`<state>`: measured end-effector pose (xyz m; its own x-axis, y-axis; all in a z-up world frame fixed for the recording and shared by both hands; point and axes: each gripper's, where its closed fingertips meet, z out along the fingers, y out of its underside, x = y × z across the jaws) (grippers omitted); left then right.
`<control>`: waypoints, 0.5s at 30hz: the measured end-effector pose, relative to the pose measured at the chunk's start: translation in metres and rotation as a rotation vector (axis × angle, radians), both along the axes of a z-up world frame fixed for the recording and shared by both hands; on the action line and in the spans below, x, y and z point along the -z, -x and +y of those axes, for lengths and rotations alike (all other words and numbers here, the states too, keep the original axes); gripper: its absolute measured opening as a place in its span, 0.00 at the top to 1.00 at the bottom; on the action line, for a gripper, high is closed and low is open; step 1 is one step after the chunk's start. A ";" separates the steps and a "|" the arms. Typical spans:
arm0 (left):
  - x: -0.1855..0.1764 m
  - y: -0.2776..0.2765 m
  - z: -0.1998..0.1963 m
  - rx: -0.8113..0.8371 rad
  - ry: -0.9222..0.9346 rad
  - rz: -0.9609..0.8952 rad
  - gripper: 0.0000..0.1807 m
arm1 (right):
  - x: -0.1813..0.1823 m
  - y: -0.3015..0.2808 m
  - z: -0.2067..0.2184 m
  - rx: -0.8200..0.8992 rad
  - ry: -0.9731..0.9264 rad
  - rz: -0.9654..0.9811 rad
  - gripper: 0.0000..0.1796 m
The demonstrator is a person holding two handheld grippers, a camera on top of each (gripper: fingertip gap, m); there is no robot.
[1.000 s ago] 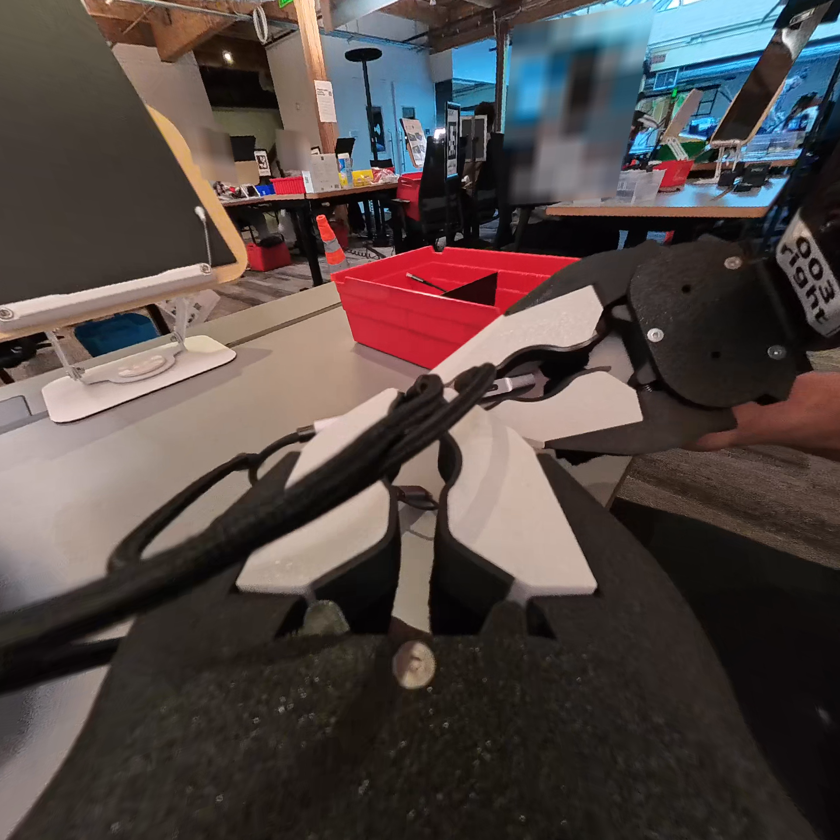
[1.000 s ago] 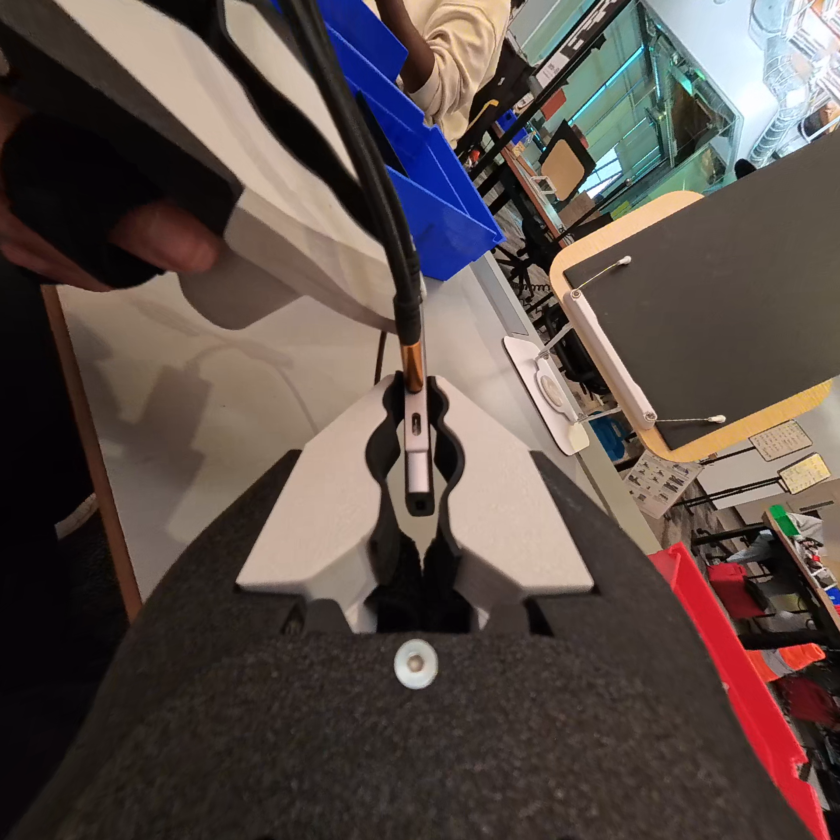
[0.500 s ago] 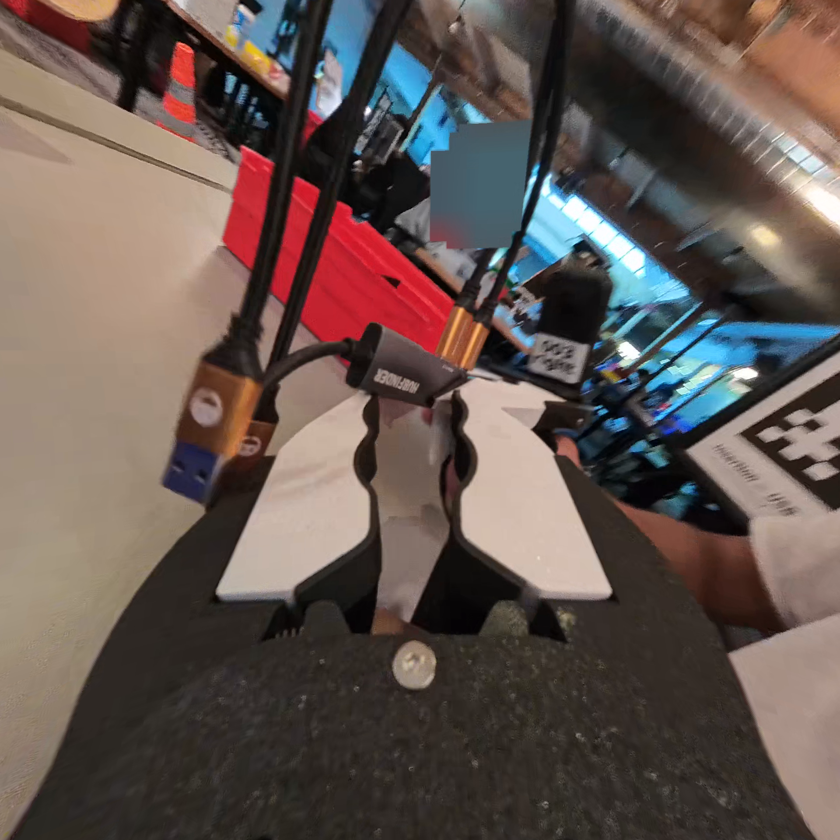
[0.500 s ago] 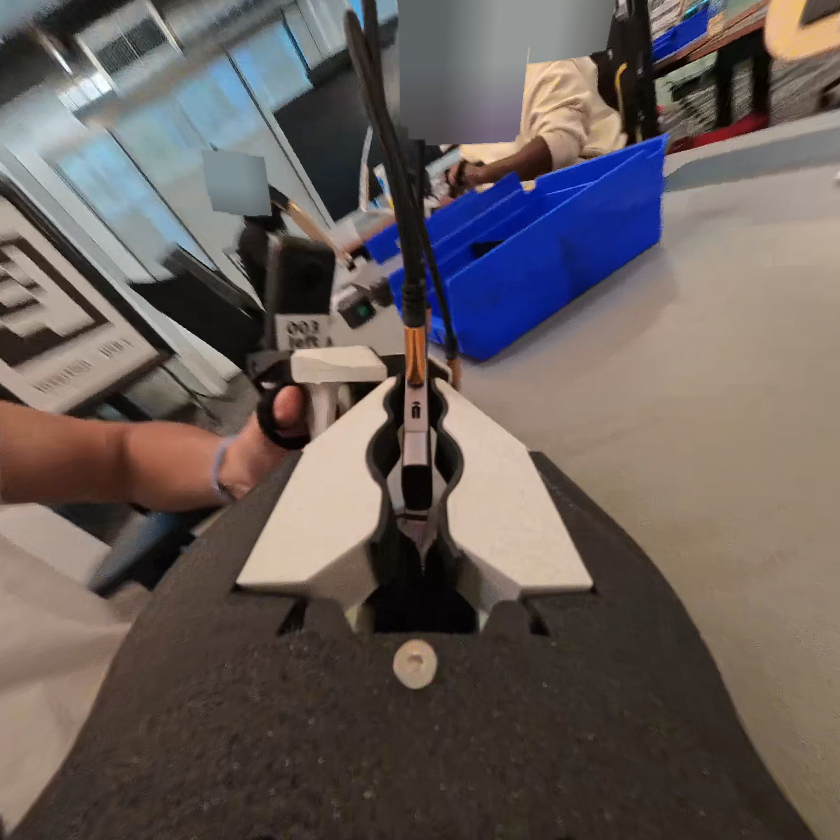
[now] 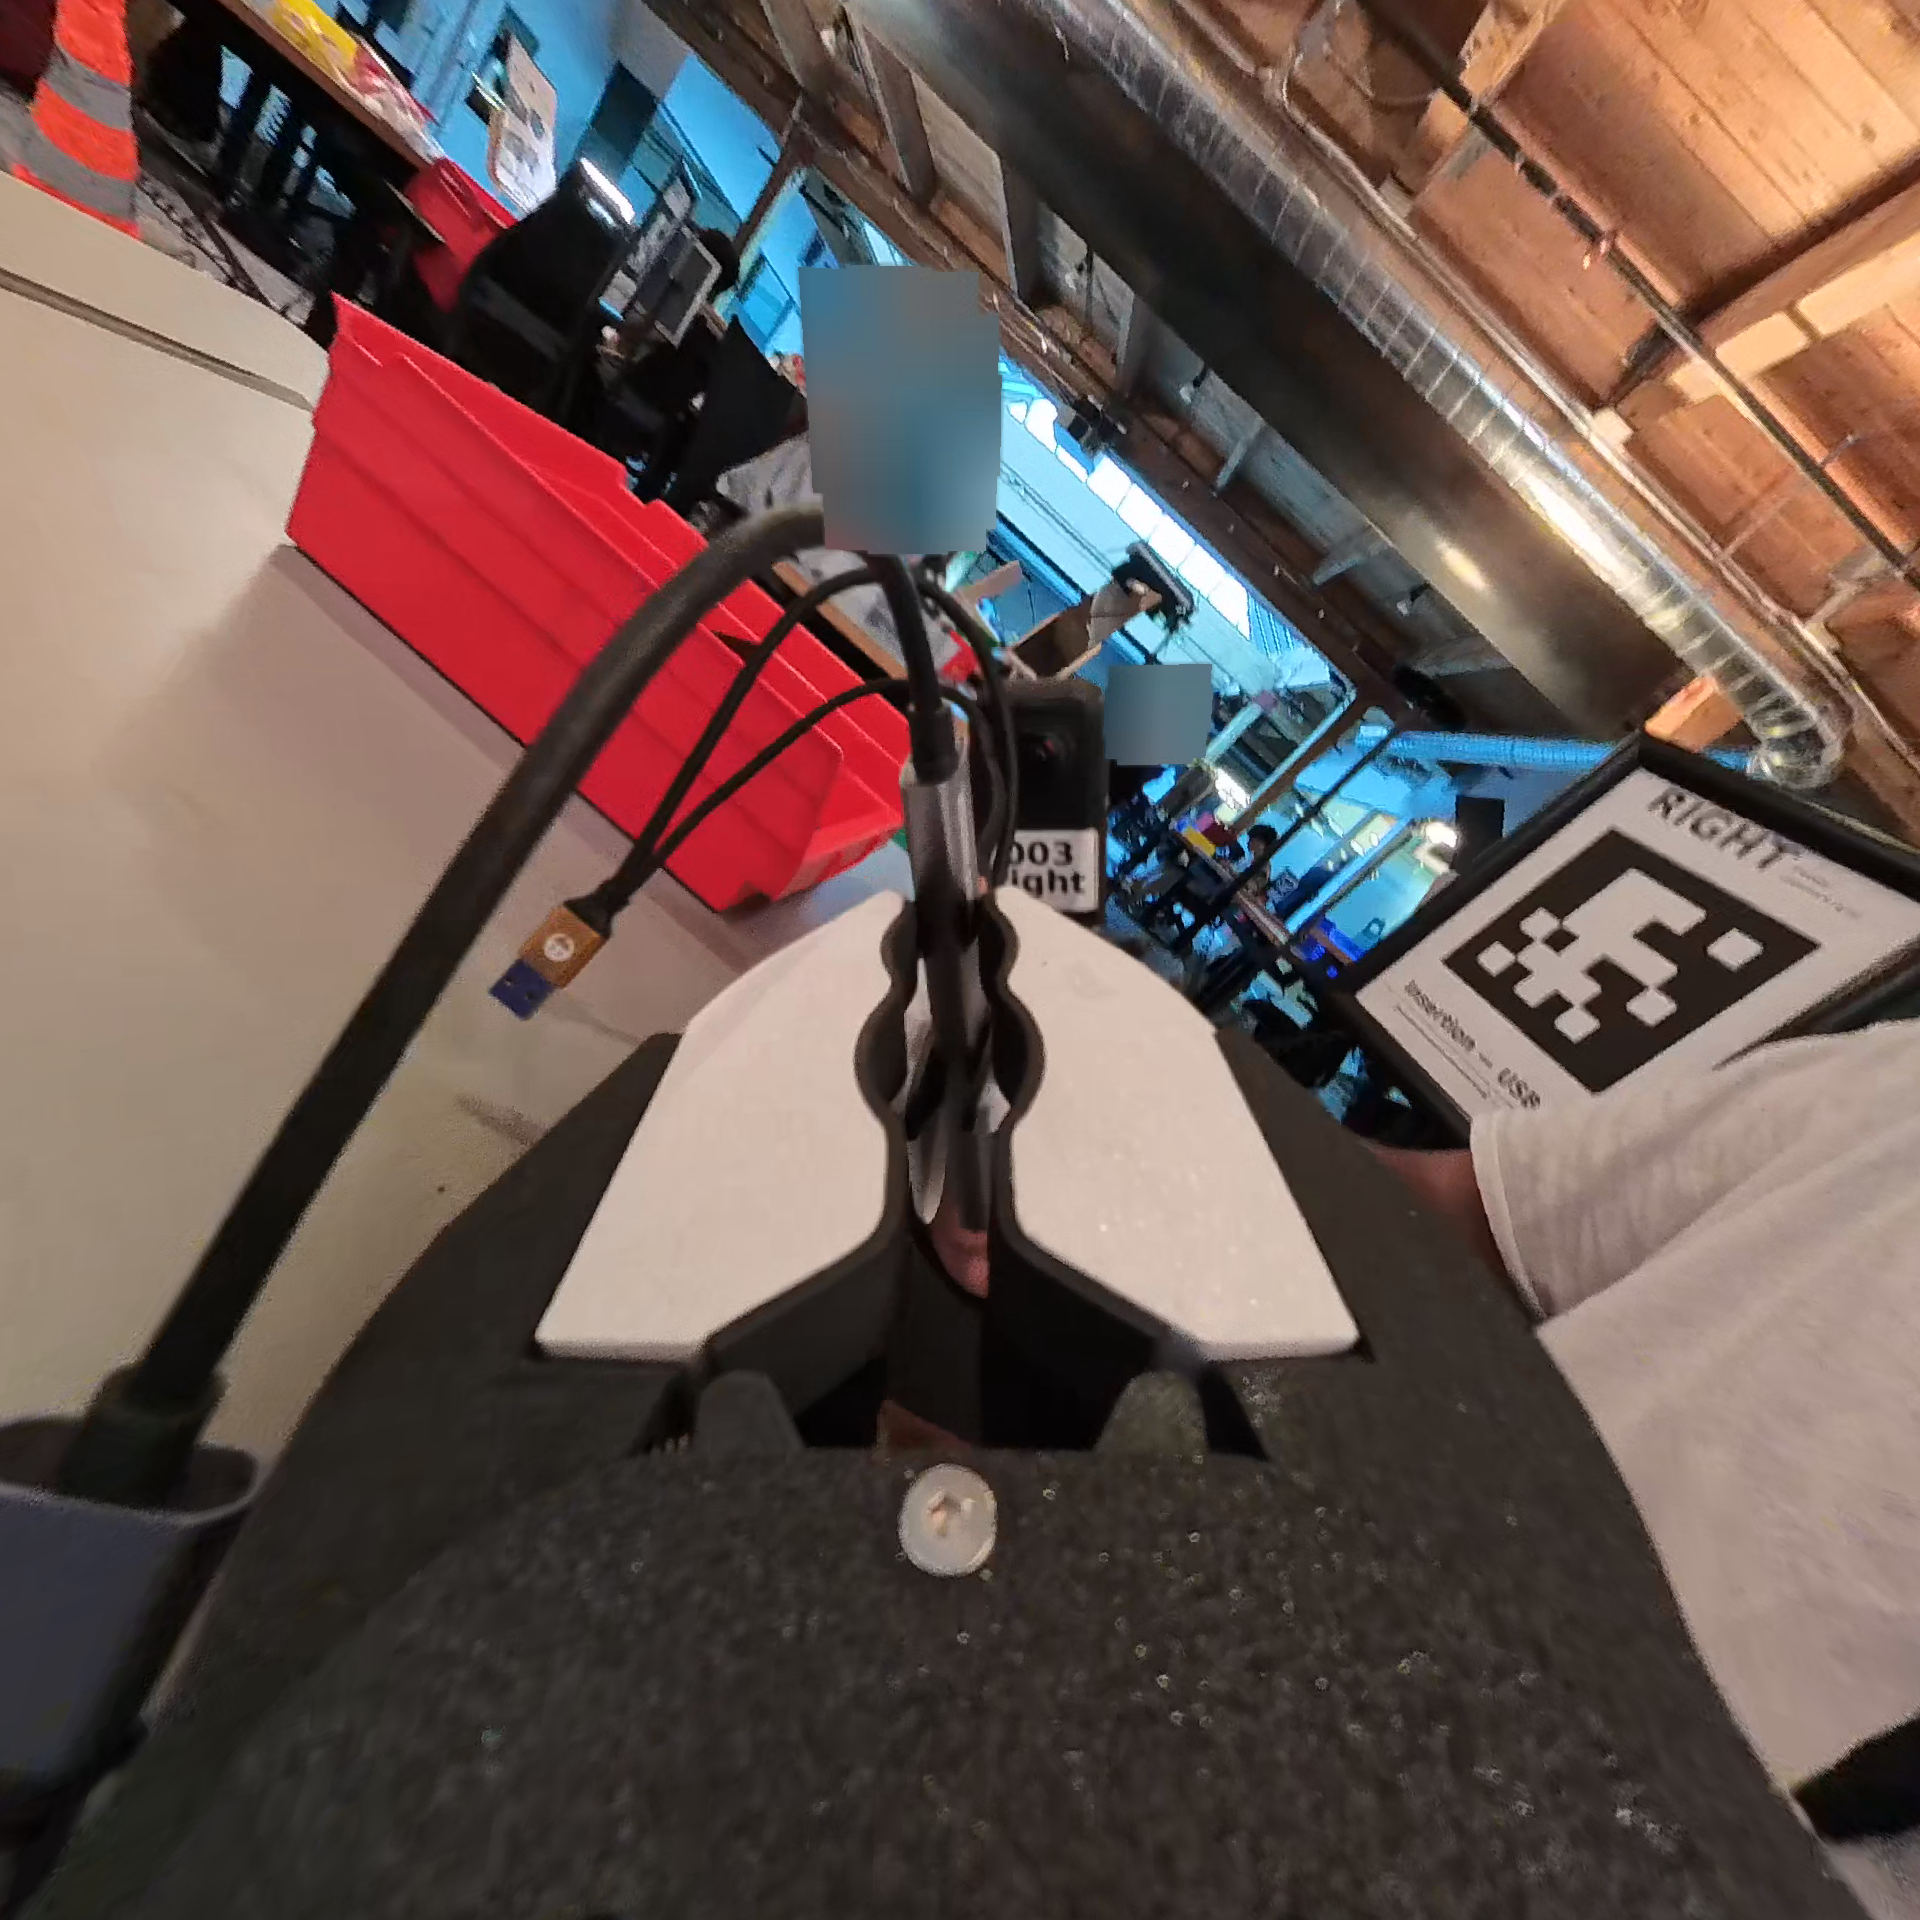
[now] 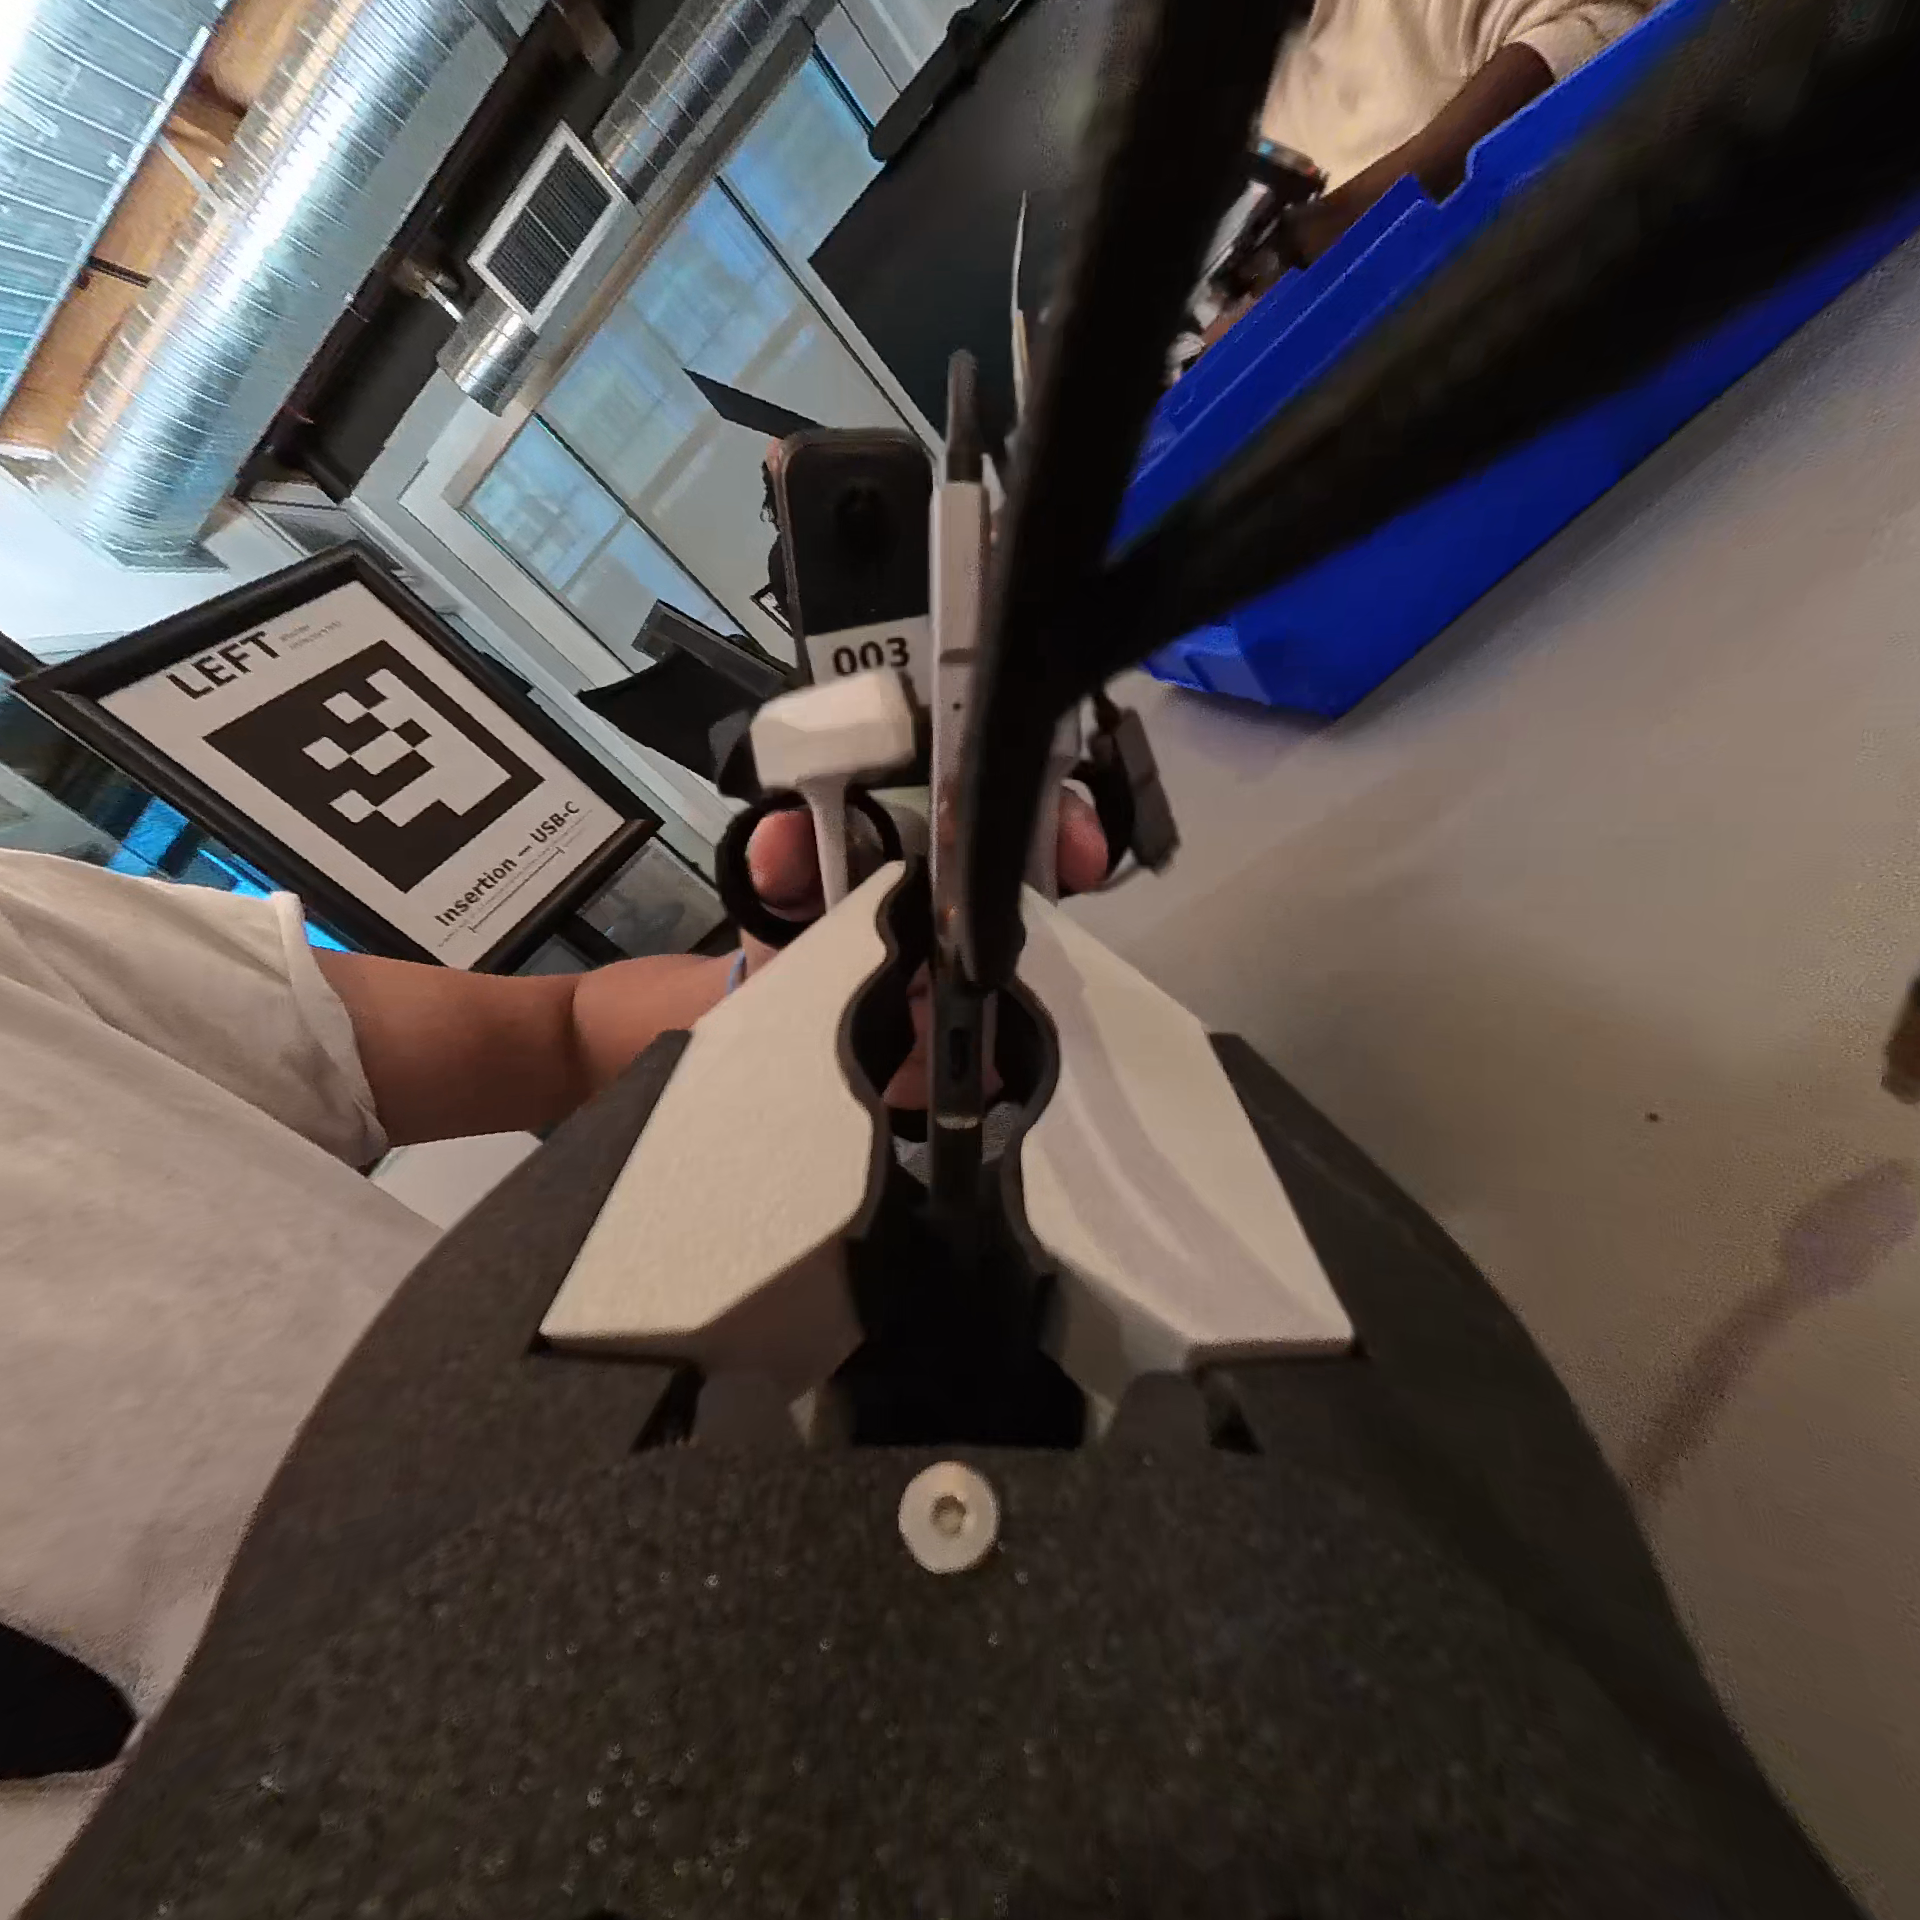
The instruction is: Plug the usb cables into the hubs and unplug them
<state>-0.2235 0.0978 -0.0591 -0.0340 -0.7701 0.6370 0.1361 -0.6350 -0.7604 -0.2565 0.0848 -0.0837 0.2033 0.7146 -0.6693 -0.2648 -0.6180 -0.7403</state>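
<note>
In the left wrist view my left gripper [image 5: 945, 925] is shut on a slim grey hub [image 5: 935, 842] that stands edge-on between its fingers, a black cable leaving its top. A gold USB plug with a blue tip [image 5: 545, 956] hangs loose to the left on thin black cables. A thick black cable [image 5: 343, 1039] runs off to the lower left. In the right wrist view my right gripper [image 6: 961, 904] is shut on the same hub [image 6: 954, 644], seen edge-on. The two grippers face each other; the left one [image 6: 831, 727] shows behind the hub.
A red bin [image 5: 499, 561] stands on the grey table [image 5: 156, 727] at the left, and a blue bin [image 6: 1455, 499] at the far right. Framed marker boards [image 5: 1621, 956] [image 6: 374, 758] stand behind. A white sleeve [image 5: 1714, 1299] is close, and a person [image 6: 1434, 94] sits beyond the blue bin. The grippers are tip to tip, or close to it.
My left gripper was open under the hub and has shut on it. Both views have swung, and the grippers now face each other. The loose gold plug hangs farther out.
</note>
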 end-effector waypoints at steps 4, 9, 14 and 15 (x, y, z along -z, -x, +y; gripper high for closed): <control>0.011 -0.007 -0.013 0.049 -0.055 0.069 0.94 | 0.001 0.002 0.000 0.002 -0.024 -0.032 0.96; 0.017 -0.004 -0.011 0.058 -0.129 0.169 0.95 | 0.015 -0.008 0.000 0.003 -0.100 -0.198 0.91; 0.030 0.013 -0.004 0.053 -0.379 0.368 0.95 | 0.017 -0.036 -0.028 -0.159 -0.495 -0.576 0.94; 0.032 0.015 -0.005 0.058 -0.435 0.402 0.95 | 0.006 -0.037 -0.038 -0.191 -0.549 -0.564 0.93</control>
